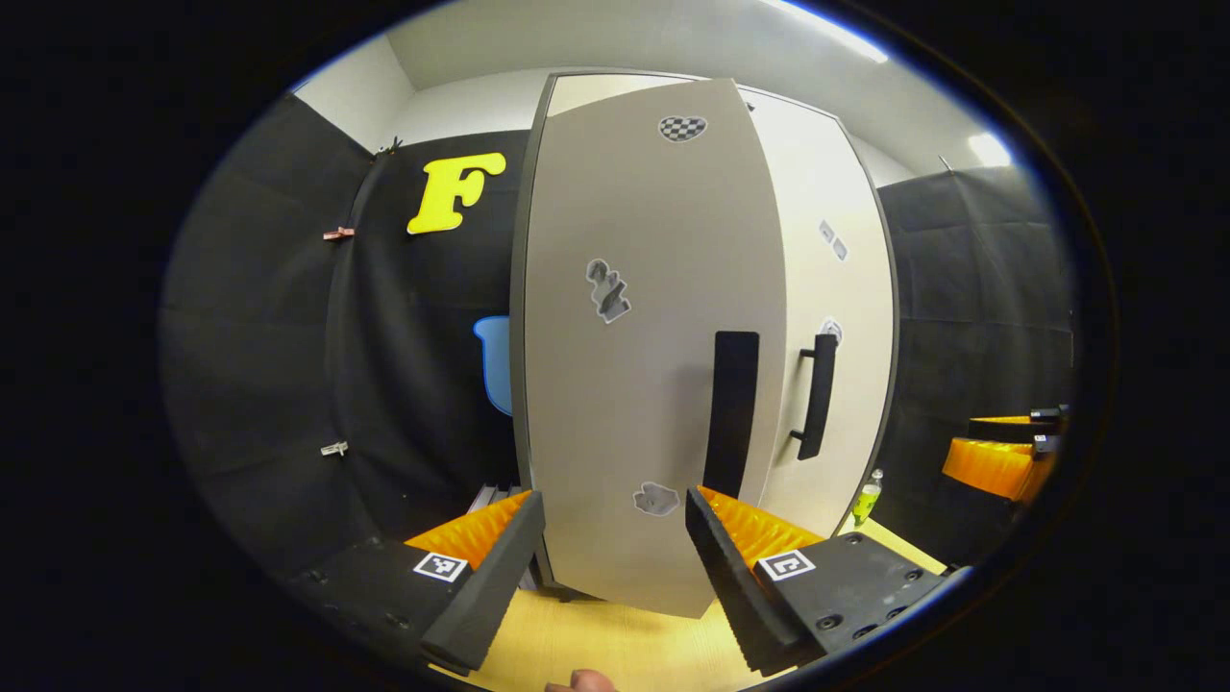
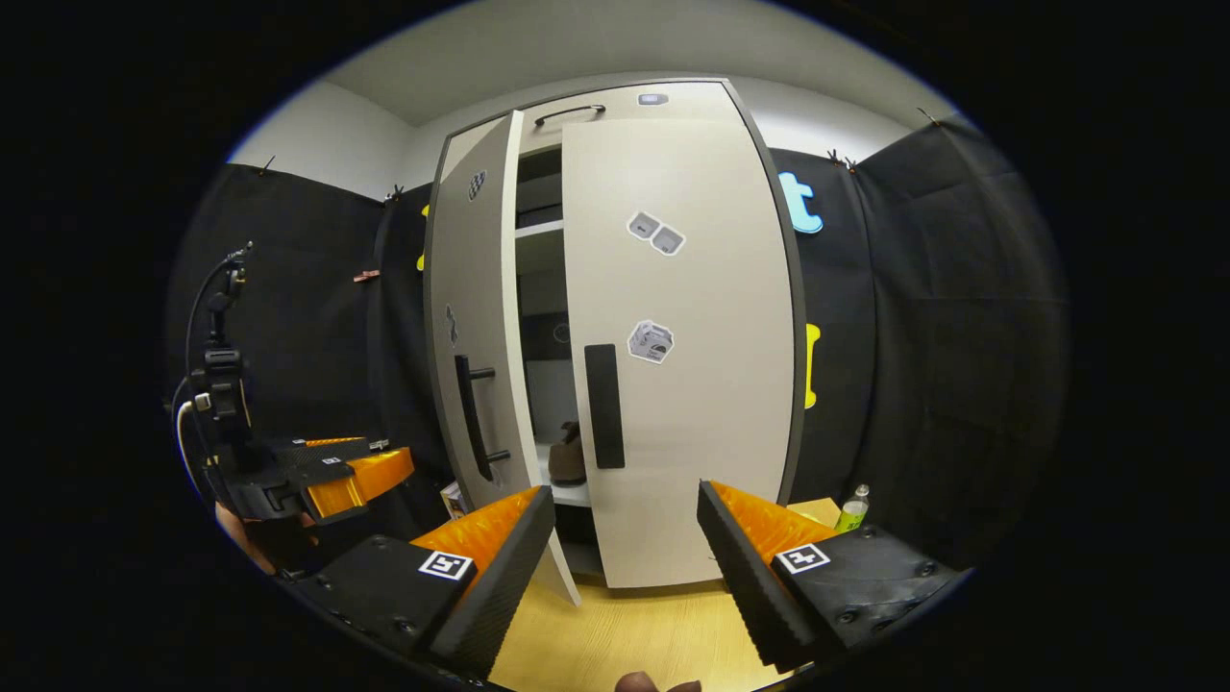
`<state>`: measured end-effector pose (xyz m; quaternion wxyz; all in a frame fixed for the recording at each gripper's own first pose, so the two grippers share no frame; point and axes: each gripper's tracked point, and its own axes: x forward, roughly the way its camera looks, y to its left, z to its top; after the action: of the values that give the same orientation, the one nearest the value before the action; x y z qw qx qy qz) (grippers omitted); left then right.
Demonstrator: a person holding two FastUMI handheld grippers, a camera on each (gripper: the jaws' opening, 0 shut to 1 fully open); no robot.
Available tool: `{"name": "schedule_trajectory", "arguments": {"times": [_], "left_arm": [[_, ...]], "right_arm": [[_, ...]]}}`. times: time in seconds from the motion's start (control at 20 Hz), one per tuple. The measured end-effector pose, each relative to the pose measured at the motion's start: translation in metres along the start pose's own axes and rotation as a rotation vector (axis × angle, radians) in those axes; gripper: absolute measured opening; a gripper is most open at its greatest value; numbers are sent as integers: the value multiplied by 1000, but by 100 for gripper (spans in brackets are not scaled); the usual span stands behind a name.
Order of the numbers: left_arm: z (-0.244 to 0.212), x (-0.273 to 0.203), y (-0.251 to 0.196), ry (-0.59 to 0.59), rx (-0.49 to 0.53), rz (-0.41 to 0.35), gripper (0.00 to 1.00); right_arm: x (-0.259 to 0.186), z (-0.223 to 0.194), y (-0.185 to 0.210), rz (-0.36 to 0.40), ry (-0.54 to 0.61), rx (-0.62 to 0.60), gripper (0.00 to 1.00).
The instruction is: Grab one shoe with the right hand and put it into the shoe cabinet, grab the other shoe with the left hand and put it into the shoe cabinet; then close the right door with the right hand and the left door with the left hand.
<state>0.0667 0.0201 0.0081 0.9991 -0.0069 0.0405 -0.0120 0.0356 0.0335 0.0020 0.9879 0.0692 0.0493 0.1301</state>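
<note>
With both the left tongs and right tongs released and empty, the half-open left door ahead may stay ajar if the shoe inside blocks it.

In the right gripper view, the shoe stands on a shelf behind the gap between the two doors; the right door hides most of it, and a second shoe cannot be made out. The inside of the shoe cabinet above it is dark and mostly covered. The stickers on the doors are too small to read. At the far left, the hand under the left gripper is cut off by the edge.
</note>
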Motion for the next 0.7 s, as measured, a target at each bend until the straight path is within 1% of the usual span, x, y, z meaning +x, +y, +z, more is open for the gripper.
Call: {"name": "schedule_trajectory", "arguments": {"times": [0.05,0.15,0.35,0.7], "left_arm": [[3,-5,-3,-8,6,-6,92],[7,-16,-6,-16,7,-10,94],[16,-37,-13,-31,9,-12,94],[24,-55,-22,-45,11,-25,94]], "right_arm": [[-3,1,1,-4,-5,1,99],[-8,2,2,-13,-11,10,98],[-17,7,-1,-48,-28,25,98],[-31,7,-5,-80,-41,29,98]]}}
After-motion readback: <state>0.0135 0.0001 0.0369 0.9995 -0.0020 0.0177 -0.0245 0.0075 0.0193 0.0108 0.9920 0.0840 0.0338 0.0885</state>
